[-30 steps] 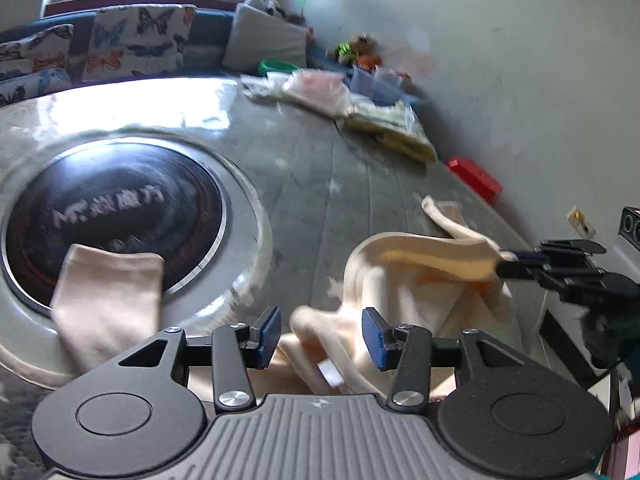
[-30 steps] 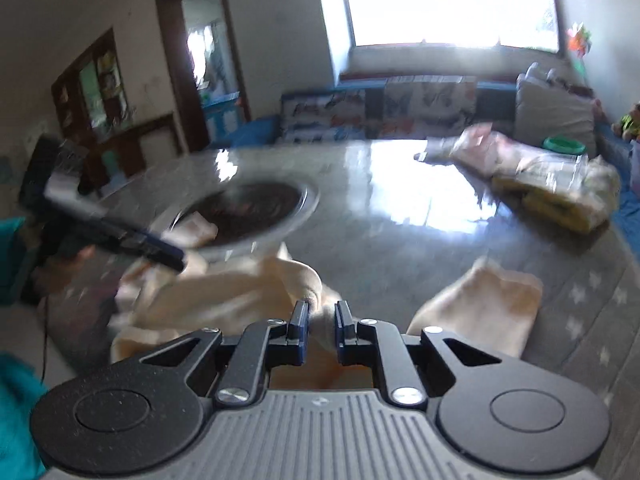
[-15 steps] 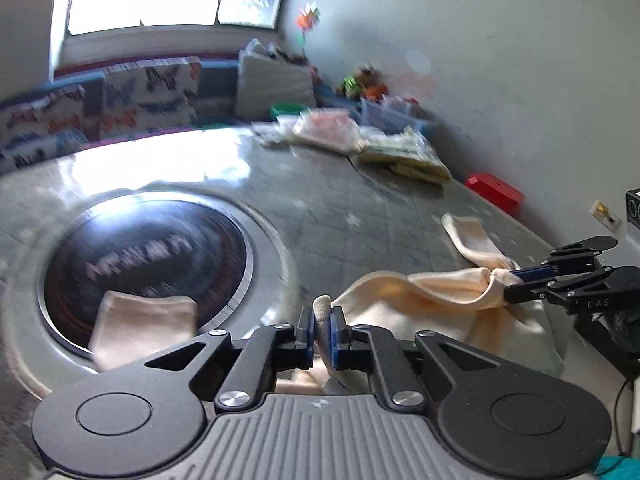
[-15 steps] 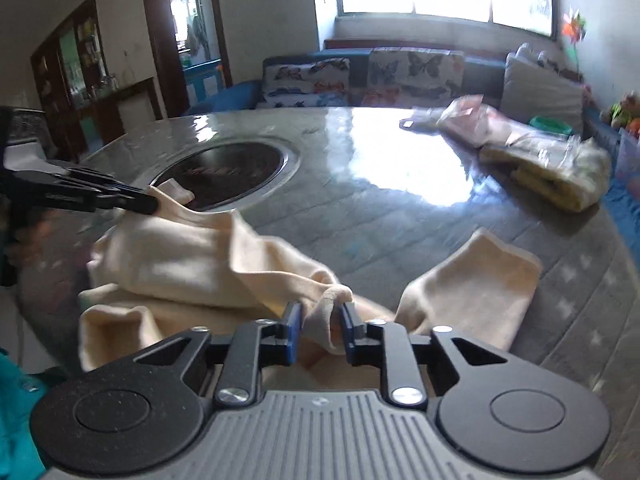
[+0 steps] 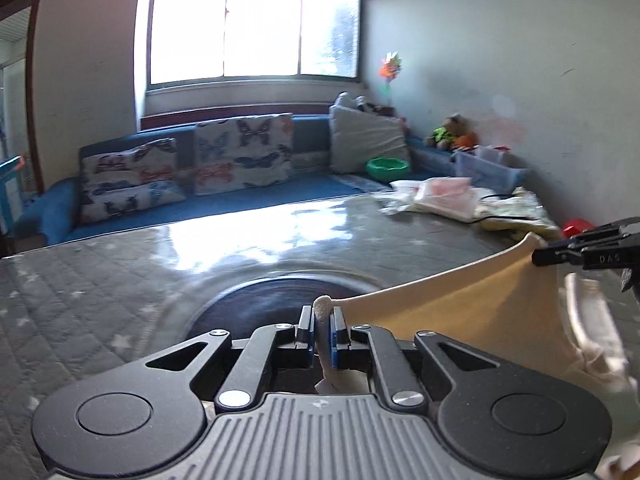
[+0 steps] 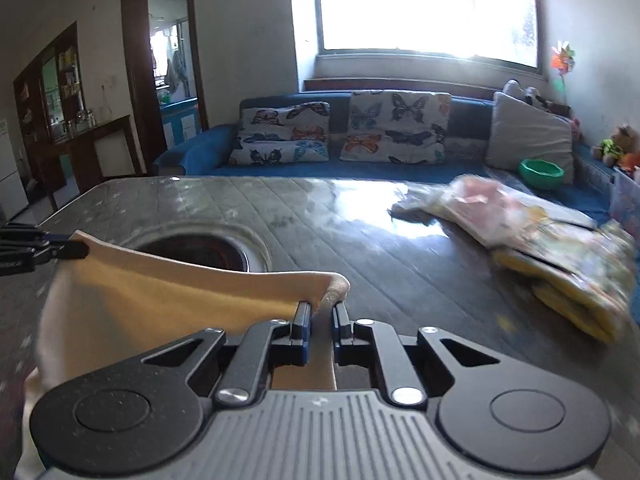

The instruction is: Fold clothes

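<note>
A cream garment (image 5: 460, 304) hangs stretched in the air between my two grippers, above the grey quilted table (image 5: 100, 280). My left gripper (image 5: 322, 316) is shut on one corner, and a nub of cloth pokes up between its blue pads. At the right edge of the left wrist view, the right gripper (image 5: 538, 258) pinches the far corner. In the right wrist view the garment (image 6: 160, 292) runs left from my right gripper (image 6: 320, 312), whose jaws are closing on a bunched corner. The left gripper (image 6: 76, 250) holds the other end.
A round dark hotplate (image 6: 200, 250) is sunk into the table (image 6: 400, 272) under the garment. Packaged clothes (image 6: 540, 232) lie in a pile at the table's far right. A blue sofa (image 5: 240, 196) with butterfly cushions runs behind the table, under the window.
My left gripper shut on the garment's edge. Both grippers then rose and drew apart, lifting the crumpled garment off the table and pulling it taut.
</note>
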